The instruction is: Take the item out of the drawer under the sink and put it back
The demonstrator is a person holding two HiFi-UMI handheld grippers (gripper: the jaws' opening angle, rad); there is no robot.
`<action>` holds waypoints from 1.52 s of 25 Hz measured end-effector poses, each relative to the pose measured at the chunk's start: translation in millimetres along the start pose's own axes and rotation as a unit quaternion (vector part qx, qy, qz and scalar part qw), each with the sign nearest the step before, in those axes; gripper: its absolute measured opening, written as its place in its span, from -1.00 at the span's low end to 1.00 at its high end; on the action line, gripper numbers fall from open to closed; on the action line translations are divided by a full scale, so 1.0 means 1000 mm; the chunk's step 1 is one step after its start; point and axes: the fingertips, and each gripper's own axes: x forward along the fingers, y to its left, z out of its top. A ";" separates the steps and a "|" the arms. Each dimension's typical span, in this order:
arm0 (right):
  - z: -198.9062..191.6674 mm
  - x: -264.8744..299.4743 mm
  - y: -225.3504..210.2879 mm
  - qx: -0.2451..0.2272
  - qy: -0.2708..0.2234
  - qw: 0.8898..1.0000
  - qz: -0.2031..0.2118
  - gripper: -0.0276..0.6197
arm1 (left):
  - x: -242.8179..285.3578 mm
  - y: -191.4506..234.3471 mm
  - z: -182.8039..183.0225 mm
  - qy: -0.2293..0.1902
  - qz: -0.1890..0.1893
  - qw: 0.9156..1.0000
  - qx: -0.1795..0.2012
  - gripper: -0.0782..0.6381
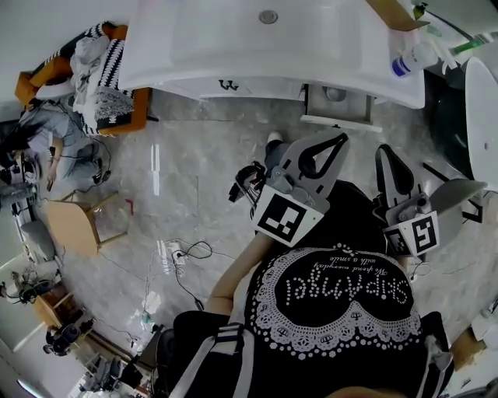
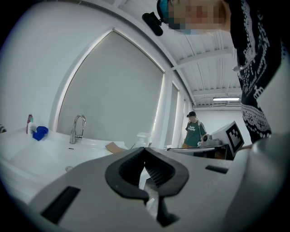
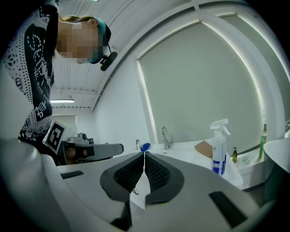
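The white sink cabinet [image 1: 233,54] runs across the top of the head view. Its drawer [image 1: 336,109] under the basin stands pulled out, with a pale round item [image 1: 334,94] lying inside. My left gripper [image 1: 341,137] is shut and holds nothing; it hovers just short of the drawer's front and points at it. In its own view the left gripper's [image 2: 145,149] tips meet, level with the countertop. My right gripper [image 1: 386,150] sits to the right of the drawer, also shut and holding nothing. The right gripper's [image 3: 144,153] pads touch along their length.
A spray bottle [image 1: 412,61] and a piece of cardboard [image 1: 393,15] stand on the counter's right end, near the faucet [image 3: 166,137]. An orange chair piled with clothes [image 1: 97,78], a wooden stool [image 1: 78,225] and floor cables [image 1: 183,256] lie left. A person in green [image 2: 194,130] stands far off.
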 end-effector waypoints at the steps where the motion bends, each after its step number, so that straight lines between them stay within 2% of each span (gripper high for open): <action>1: 0.000 -0.001 0.001 -0.001 0.000 1.000 0.000 -0.85 | -0.001 -0.001 0.000 0.000 0.001 1.000 0.001 -0.77; 21: -0.005 -0.003 0.002 0.001 0.006 1.000 -0.005 -0.85 | -0.013 0.002 0.002 -0.006 0.011 1.000 -0.005 -0.77; 27: 0.000 0.002 0.010 -0.001 0.001 1.000 -0.007 -0.85 | -0.016 0.006 0.007 -0.011 0.004 1.000 0.005 -0.77; 30: 0.001 0.008 0.021 -0.002 0.000 1.000 0.011 -0.86 | -0.020 0.012 0.009 -0.020 0.019 0.999 -0.018 -0.77; 35: 0.005 0.012 0.016 -0.024 -0.002 1.000 0.011 -0.86 | -0.019 0.020 0.011 -0.031 0.031 0.998 -0.050 -0.77; 38: -0.004 0.017 0.008 -0.076 0.024 0.997 0.008 -0.86 | -0.020 0.022 0.009 -0.022 0.035 0.998 -0.052 -0.77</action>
